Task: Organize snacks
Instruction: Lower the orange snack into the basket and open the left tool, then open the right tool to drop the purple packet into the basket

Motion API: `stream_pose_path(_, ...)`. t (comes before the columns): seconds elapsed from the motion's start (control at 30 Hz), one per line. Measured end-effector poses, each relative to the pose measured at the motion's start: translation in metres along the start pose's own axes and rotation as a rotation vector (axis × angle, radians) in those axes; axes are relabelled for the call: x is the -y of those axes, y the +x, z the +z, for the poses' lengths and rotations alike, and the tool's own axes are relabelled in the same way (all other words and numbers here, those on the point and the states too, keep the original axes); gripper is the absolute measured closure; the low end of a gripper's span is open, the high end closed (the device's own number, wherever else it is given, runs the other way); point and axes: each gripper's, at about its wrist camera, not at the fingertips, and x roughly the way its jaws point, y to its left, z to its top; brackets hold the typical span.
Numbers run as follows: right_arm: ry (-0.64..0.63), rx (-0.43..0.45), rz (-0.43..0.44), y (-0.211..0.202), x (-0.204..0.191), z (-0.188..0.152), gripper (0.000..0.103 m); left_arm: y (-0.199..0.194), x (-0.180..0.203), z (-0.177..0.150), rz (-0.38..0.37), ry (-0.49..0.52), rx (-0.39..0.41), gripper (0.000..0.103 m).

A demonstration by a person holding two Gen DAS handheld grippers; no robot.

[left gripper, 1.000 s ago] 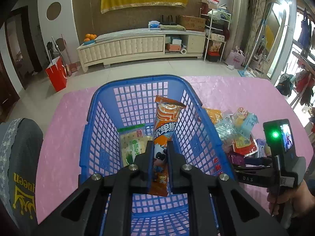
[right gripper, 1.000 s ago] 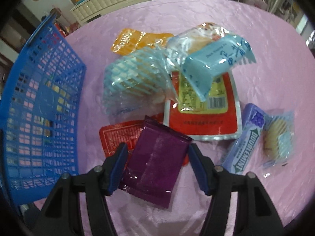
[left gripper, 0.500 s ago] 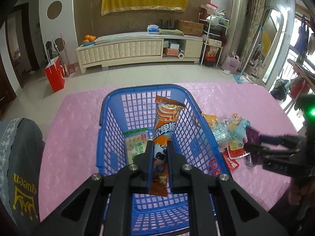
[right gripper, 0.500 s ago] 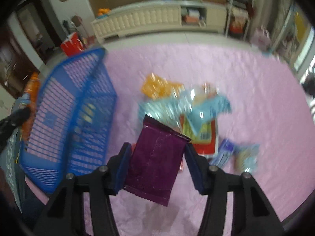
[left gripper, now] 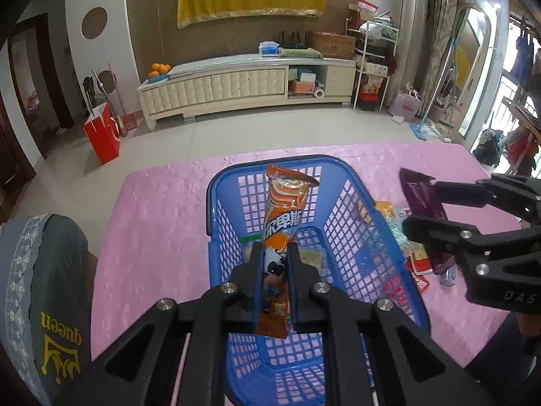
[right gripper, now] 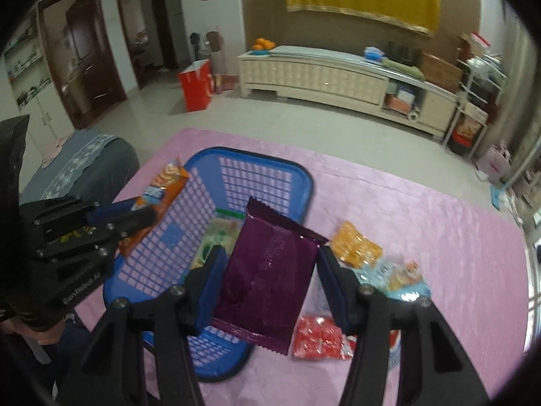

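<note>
Right wrist view: right gripper point(right gripper: 268, 282) clamps flat purple foil snack packet point(right gripper: 267, 279), long axis upright; blue plastic lattice basket point(right gripper: 270, 172) lies just left, below.

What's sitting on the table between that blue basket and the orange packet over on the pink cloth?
Only bare pink tablecloth lies between the blue basket and the orange packet, as the right wrist view shows.

Two downward wrist views, shared basket point(left gripper: 351, 182)
</note>
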Motion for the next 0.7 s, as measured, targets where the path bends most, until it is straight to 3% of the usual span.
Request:
stream_pose_path(0.17, -0.063, -0.019, -0.006, 0.017, -0.008, 0.011, 0.043, 0.017, -0.007, 0.009, -0.005, -0.001, -0.020, 0.092)
stream_pose_path(0.2, -0.072, -0.027, 0.003, 0.024, -0.007, 0.014, 0.043, 0.019, -0.009, 0.011, -0.012, -0.010, -0.015, 0.087)
stream_pose_path(0.23, -0.076, -0.031, 0.005, 0.026, -0.007, 0.015, 0.043, 0.021, -0.012, 0.014, -0.030, -0.022, -0.010, 0.073)
stream_pose_path(0.3, -0.081, -0.032, 0.003, 0.031, -0.006, 0.017, 0.043, 0.022, -0.018, 0.017, -0.037, -0.045, 0.018, 0.057)
stream_pose_path(0.7, -0.067, -0.035, 0.018, 0.037, 0.004, 0.020, 0.043, 0.026, -0.019, 0.014, -0.023, -0.041, 0.015, 0.053)
